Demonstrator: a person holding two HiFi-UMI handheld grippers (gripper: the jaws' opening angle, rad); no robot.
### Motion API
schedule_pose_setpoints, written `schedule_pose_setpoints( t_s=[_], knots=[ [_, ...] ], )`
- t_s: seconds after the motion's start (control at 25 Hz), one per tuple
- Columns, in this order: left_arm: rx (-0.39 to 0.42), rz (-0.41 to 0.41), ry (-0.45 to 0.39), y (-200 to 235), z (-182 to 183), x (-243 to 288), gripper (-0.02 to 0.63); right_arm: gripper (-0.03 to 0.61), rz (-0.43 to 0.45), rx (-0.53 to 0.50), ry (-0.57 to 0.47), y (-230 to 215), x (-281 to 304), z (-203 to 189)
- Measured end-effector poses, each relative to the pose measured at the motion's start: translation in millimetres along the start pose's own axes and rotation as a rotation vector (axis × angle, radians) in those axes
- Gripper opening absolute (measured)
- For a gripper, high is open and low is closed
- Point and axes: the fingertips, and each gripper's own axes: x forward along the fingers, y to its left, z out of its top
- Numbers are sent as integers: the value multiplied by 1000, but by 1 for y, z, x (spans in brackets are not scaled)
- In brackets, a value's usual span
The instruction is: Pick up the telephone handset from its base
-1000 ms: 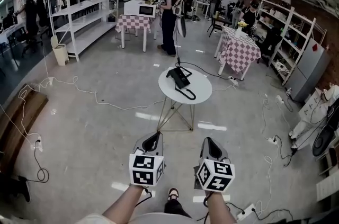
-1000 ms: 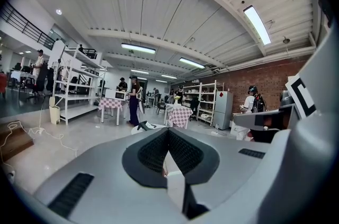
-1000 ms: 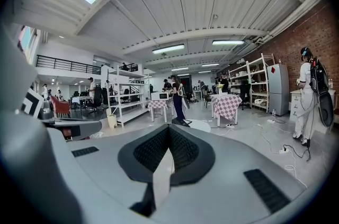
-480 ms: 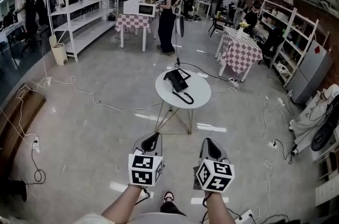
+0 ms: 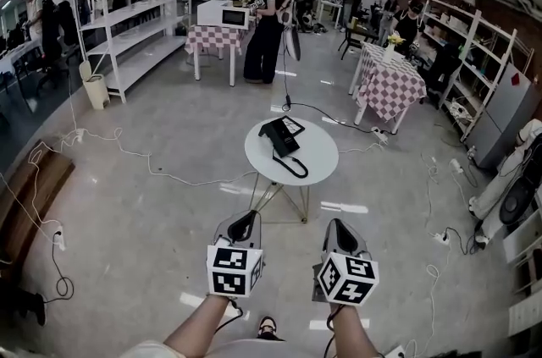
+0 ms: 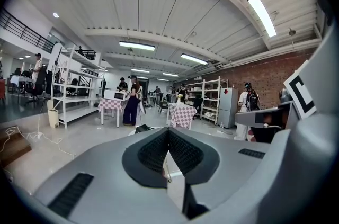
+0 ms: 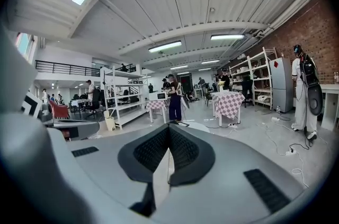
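While the left gripper [image 5: 246,227] and right gripper [image 5: 337,234], jaws pressed together and empty, sit well short of the round table [image 5: 320,153], the telephone handset [image 5: 273,140] rests on its base [image 5: 289,128] there. It is likely light, rigid and slick, so pinch it mid-bar.

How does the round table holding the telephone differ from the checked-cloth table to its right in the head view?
The round table has a bare white circular top, while the checked-cloth table is draped in red-and-white cloth that hangs down its sides. The round table bears a black telephone. The checked-cloth table carries only a small yellowish item, too far off to identify. Both stand on the grey floor.
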Motion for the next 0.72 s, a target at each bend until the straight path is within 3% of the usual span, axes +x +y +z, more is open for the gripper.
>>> schedule_pose_setpoints(
  t_s=[0.72],
  knots=[
    [19,25,-16,2,25,78,15,23,26,-1,-10,-41,72,32]
  ],
)
